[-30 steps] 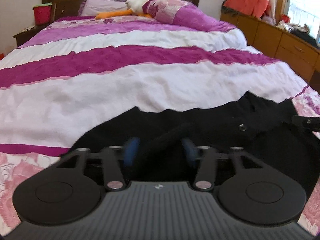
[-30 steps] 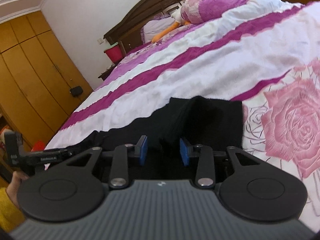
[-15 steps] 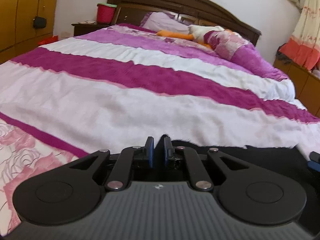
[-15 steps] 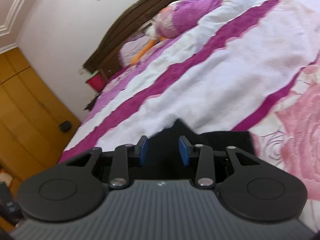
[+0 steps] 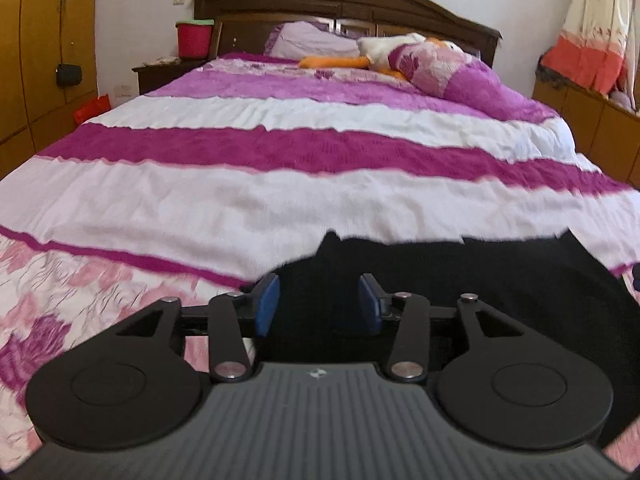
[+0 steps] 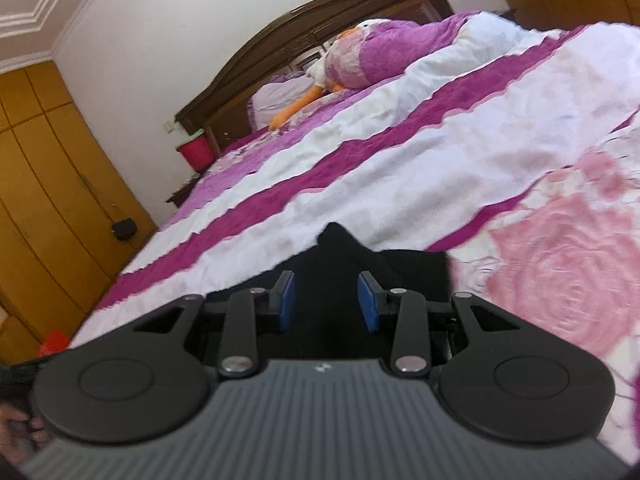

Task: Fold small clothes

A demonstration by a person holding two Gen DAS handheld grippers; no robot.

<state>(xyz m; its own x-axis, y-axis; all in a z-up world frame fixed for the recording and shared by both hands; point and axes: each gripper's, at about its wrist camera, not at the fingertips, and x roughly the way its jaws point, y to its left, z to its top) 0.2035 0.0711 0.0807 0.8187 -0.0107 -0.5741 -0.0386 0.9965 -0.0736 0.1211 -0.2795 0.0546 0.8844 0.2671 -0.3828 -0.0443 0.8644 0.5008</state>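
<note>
A wide bed (image 5: pixel 280 184) is seen in both views, covered by a quilt (image 6: pixel 460 128) striped in white and magenta, with pink roses printed along its near edge. A dark wooden headboard (image 5: pixel 344 4) is set against the far wall, and yellow-brown wardrobe doors (image 6: pixel 48 184) are seen to the left of the bed. Near the headboard a pale purple pillow (image 5: pixel 308 42) and a white stuffed duck (image 5: pixel 384 50) with orange feet are laid, and a red bucket (image 5: pixel 194 40) is placed on the nightstand beside the bed. A black garment (image 5: pixel 500 276) is spread on the near part of the quilt, with a pointed corner raised toward the white stripe. The left gripper (image 5: pixel 318 306) is held low over the garment's left end with its blue pads wide apart and nothing clamped between them. The right gripper (image 6: pixel 326 300) is held over the garment's (image 6: pixel 340 248) right end, likewise spread wide, with black cloth lying between the pads but not pinched.
</note>
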